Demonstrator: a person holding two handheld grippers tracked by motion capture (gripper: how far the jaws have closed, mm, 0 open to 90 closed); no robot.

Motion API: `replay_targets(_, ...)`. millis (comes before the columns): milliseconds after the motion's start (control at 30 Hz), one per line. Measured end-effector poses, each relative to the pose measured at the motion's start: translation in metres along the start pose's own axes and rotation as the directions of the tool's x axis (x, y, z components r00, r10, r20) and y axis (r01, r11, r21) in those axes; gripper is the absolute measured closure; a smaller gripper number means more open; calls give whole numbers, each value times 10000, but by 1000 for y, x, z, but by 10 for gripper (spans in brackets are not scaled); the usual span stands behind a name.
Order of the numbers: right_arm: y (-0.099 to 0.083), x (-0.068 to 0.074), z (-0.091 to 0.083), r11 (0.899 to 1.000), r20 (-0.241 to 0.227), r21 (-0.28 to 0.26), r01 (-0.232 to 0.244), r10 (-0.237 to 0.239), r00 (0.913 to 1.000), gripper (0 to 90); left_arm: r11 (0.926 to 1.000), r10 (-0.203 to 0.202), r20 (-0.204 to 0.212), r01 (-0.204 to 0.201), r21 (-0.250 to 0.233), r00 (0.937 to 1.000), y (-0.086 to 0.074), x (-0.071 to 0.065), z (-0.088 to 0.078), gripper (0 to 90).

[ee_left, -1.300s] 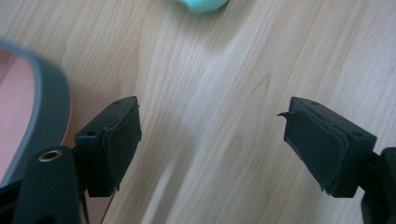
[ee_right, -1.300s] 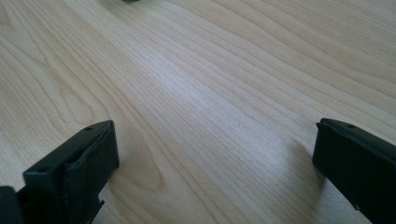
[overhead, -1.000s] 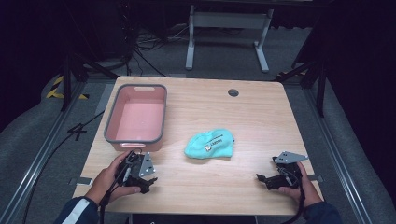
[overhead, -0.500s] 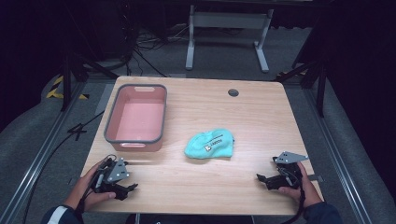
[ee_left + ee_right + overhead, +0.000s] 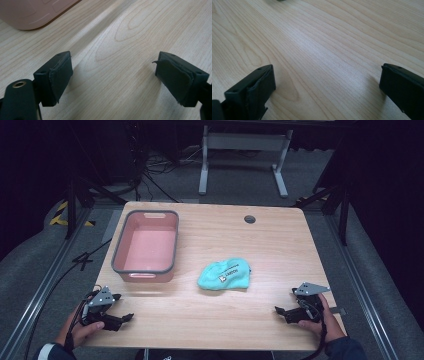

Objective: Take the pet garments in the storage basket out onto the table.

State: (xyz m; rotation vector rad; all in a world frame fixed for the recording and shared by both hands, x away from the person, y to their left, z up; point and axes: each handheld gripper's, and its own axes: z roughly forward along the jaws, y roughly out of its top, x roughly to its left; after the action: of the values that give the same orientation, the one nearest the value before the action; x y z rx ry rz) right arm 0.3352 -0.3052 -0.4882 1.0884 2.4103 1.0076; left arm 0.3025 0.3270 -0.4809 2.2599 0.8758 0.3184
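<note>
A crumpled teal cloth (image 5: 224, 274) with a white label lies near the middle of the wooden table (image 5: 260, 245). A pink tub with a grey rim (image 5: 145, 246) stands at the left, nothing visible inside it. My left gripper (image 5: 122, 312) rests at the front left corner, held by a hand, jaws wide apart over bare wood (image 5: 112, 70); a corner of the pink tub (image 5: 32, 12) shows ahead of it. My right gripper (image 5: 281, 311) rests at the front right, also open, with bare wood between its jaws (image 5: 327, 85).
A round cable hole (image 5: 249, 219) sits near the table's far edge. Metal rails run along both sides of the table, with cables on the floor at the left. A grey metal stand (image 5: 240, 150) is behind the table.
My left gripper has drawn back from in front of the tub toward the front left corner of the table. The right gripper has stayed where it was.
</note>
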Motion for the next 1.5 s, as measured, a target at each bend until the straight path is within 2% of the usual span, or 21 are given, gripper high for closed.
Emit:
replay_targets(67, 0, 0, 0, 10000, -10, 0, 9, -9, 10000, 5, 9997, -113, -166, 109, -196, 9998, -2, -2, 0, 145)
replay_targets(133, 0, 0, 0, 10000, -40, 7, -17, 17, 10000, 5, 9997, -218, -212, 215, -125, 9995, -2, -3, 0, 144)
replay_targets(167, 0, 0, 0, 10000, -38, 6, -8, 8, 10000, 5, 9998, -131, -301, 126, -165, 9995, -2, -3, 0, 144)
replay_targets(1500, 0, 0, 0, 10000, -3, 2, 8, -8, 10000, 6, 9997, -172, -303, 167, -159, 9994, -2, -3, 0, 142)
